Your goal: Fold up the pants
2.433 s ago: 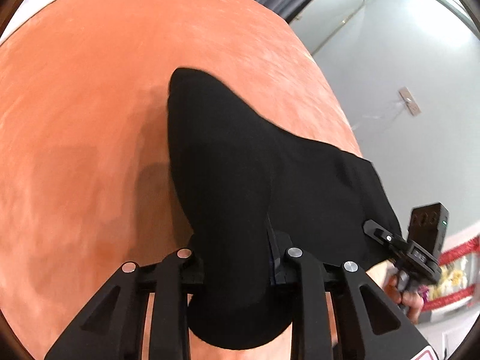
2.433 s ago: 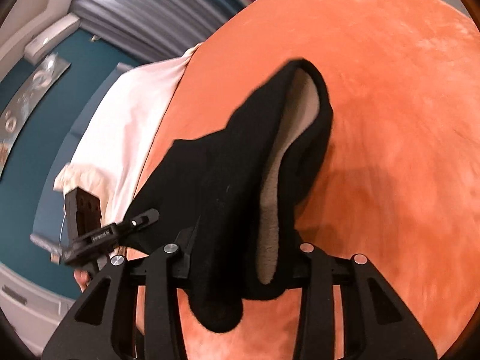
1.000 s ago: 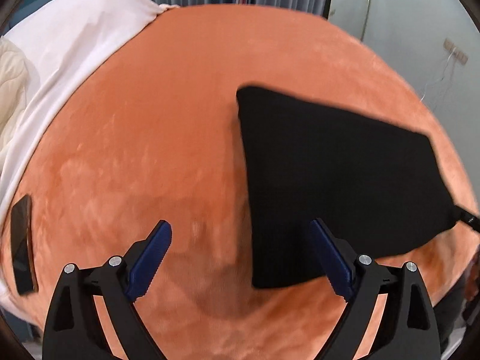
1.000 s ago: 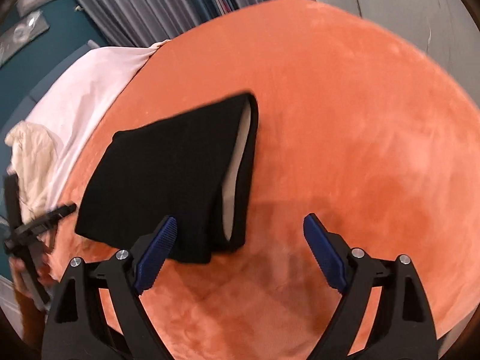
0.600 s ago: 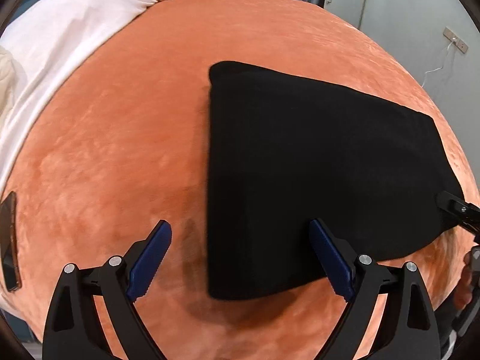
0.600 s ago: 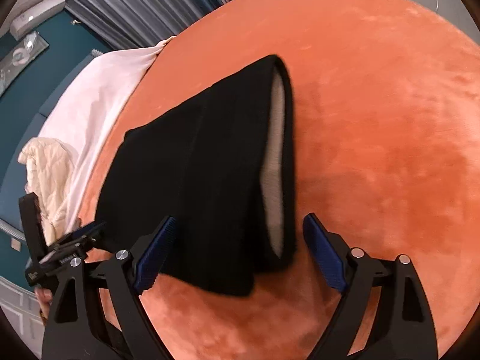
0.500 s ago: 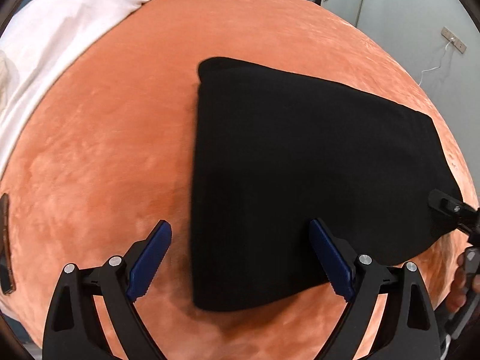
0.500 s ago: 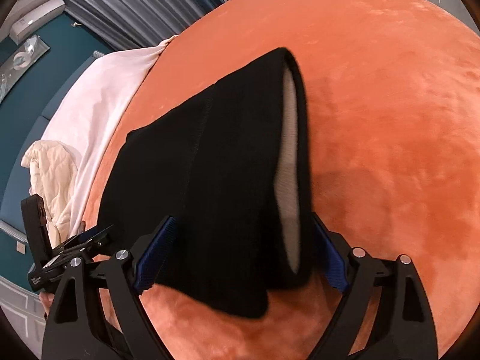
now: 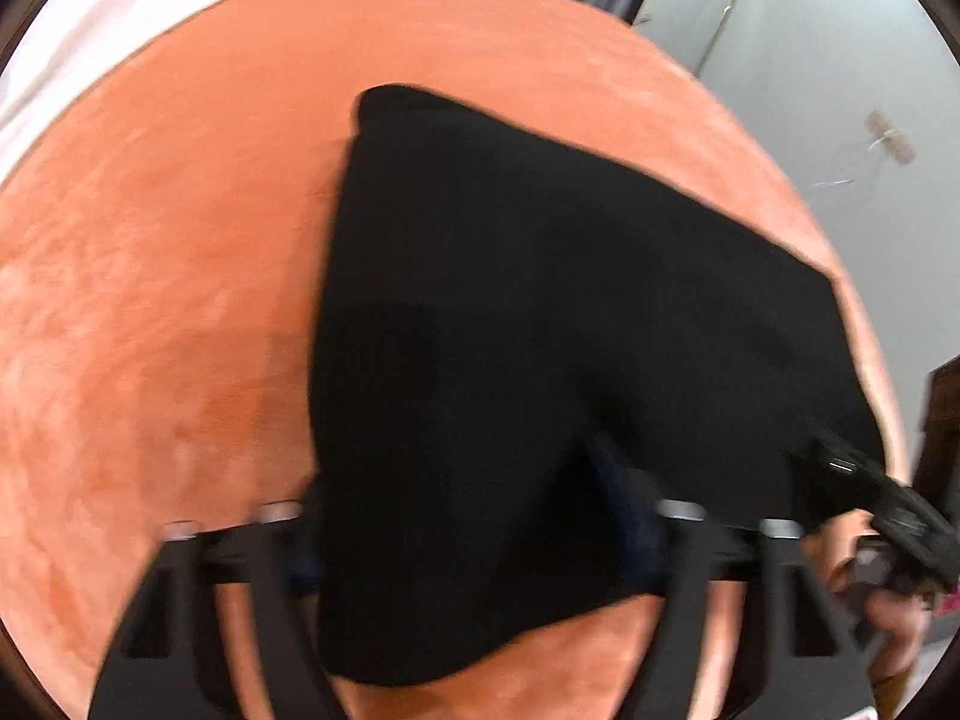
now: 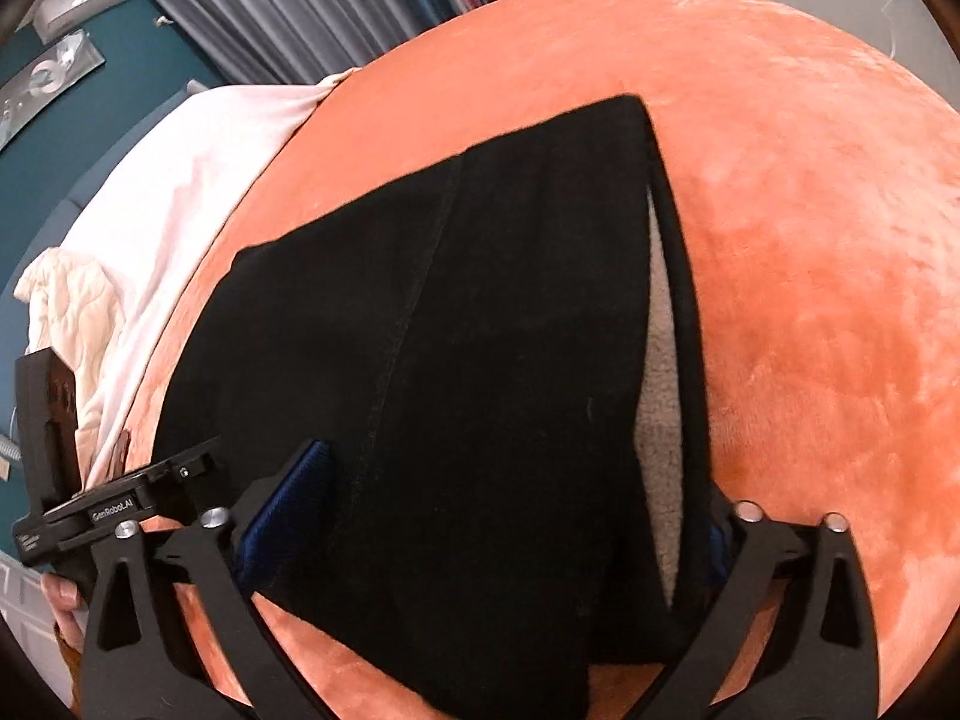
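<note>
black pants (image 10: 492,348) between both tools

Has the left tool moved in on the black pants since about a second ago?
Yes. The left tool has closed in toward the black pants; they fill far more of its view, and the near edge now sits between its fingers on the orange blanket.

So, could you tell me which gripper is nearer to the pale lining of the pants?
Right. The right gripper straddles the pants at the corner where the pale lining shows; the left gripper is at the opposite corner.
</note>
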Motion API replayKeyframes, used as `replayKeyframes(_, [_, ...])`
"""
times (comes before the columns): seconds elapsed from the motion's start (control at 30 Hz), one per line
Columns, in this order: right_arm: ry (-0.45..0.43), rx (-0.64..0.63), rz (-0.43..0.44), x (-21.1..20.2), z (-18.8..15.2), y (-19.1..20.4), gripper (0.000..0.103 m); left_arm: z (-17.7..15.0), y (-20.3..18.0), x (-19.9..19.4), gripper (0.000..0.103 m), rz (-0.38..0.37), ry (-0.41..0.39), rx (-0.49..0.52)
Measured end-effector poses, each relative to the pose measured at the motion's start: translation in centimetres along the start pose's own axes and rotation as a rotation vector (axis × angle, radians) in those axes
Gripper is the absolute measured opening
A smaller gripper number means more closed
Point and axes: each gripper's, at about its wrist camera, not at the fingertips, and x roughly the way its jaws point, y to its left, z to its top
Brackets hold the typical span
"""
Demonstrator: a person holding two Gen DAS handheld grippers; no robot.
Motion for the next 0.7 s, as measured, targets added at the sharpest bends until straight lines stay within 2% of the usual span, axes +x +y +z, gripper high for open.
replayKeyframes(0.03, [-0.003,0.012,0.019,-0.3,0.1,0.0,0.049,0.1,-0.3,-0.5,0.029,0.002,-0.011,0.004])
replayKeyframes(0.07, [0.008,0.054,0.087,-0.7,0.3,-0.2,0.042,0.3,-0.6,-1.1,0.022,0.0,-0.029,0.007])
replayKeyframes(0.1, [0.001,0.077,0.108,-1.3,0.4,0.0,0.041,0.7,-0.8,-2.0,0.021,-0.019,-0.04,0.0])
replayKeyframes(0.17, [-0.028,0.005,0.073,-2.5,0.7,1.4,0.039,1.6,-1.0,-3.9,0.019,-0.065,-0.071,-0.015])
replayKeyframes(0.2, [-0.044,-0.01,0.087,-3.4,0.9,2.1,0.038,1.9,-1.0,-4.7,0.019,-0.083,-0.086,-0.015])
replayKeyframes(0.37, [-0.13,-0.079,0.147,-7.2,4.3,4.1,0.038,5.8,-2.3,-9.8,0.019,-0.131,-0.188,0.052])
replayKeyframes(0.47, [-0.176,-0.109,0.195,-7.8,8.7,5.4,0.038,9.8,-2.8,-11.6,0.019,-0.117,-0.259,0.093])
replayKeyframes(0.53, [-0.224,-0.156,0.196,-8.1,11.7,6.7,0.038,12.7,-3.2,-12.4,0.019,-0.091,-0.32,0.13])
replayKeyframes(0.7, [-0.339,-0.236,0.187,-5.3,20.2,9.3,0.038,21.3,-3.2,-10.9,0.02,-0.033,-0.42,0.172])
